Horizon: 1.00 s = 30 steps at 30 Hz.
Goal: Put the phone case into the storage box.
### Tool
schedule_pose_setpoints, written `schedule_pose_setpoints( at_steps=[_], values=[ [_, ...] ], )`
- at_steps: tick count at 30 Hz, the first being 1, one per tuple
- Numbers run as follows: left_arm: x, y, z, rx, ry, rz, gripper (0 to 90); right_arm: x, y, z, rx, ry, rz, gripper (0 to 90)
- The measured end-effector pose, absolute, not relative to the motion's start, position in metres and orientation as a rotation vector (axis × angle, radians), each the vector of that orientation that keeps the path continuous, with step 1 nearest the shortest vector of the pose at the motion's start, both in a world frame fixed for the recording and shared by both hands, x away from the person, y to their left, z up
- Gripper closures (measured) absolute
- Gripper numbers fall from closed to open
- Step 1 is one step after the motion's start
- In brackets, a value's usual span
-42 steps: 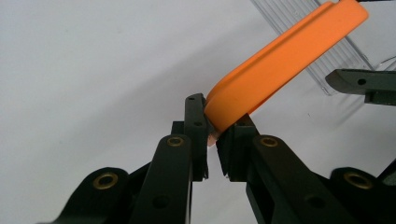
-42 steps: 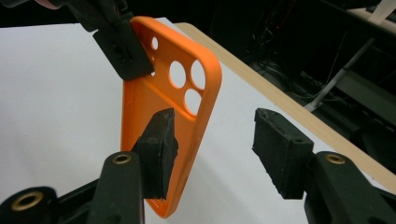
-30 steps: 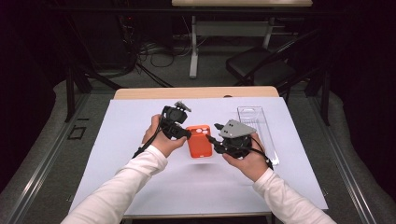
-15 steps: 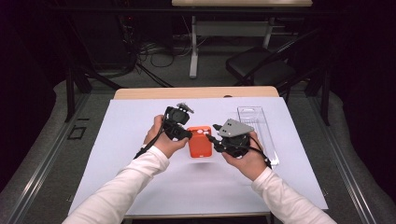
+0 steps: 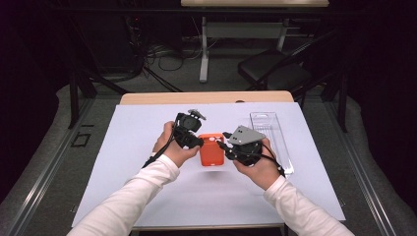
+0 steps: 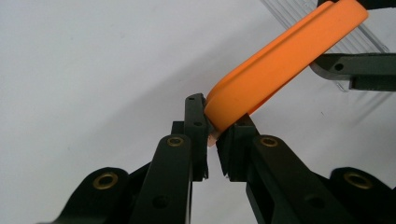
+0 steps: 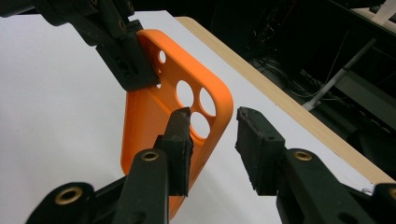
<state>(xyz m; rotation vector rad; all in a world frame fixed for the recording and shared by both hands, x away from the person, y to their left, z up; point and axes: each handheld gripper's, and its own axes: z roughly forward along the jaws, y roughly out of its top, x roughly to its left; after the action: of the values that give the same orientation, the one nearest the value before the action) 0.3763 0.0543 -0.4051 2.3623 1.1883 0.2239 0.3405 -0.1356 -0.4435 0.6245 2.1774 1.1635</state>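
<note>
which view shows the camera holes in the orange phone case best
The right gripper view: the orange phone case faces the lens, round holes plain. The left gripper view shows only its edge; the high view shows it small between both hand-held grippers.

From above you look forward and down; your 2 gripper views sit close, sharing the orange case.
</note>
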Motion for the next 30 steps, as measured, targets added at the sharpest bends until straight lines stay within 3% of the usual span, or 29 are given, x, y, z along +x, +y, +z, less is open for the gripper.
schedule_pose_setpoints(
  at_steps=[30],
  values=[
    [0.373, 0.043, -0.409, 2.394, 1.178, 0.254, 82.6, 0.340, -0.131, -0.441, 0.608, 2.151, 1.108, 74.6]
  ],
)
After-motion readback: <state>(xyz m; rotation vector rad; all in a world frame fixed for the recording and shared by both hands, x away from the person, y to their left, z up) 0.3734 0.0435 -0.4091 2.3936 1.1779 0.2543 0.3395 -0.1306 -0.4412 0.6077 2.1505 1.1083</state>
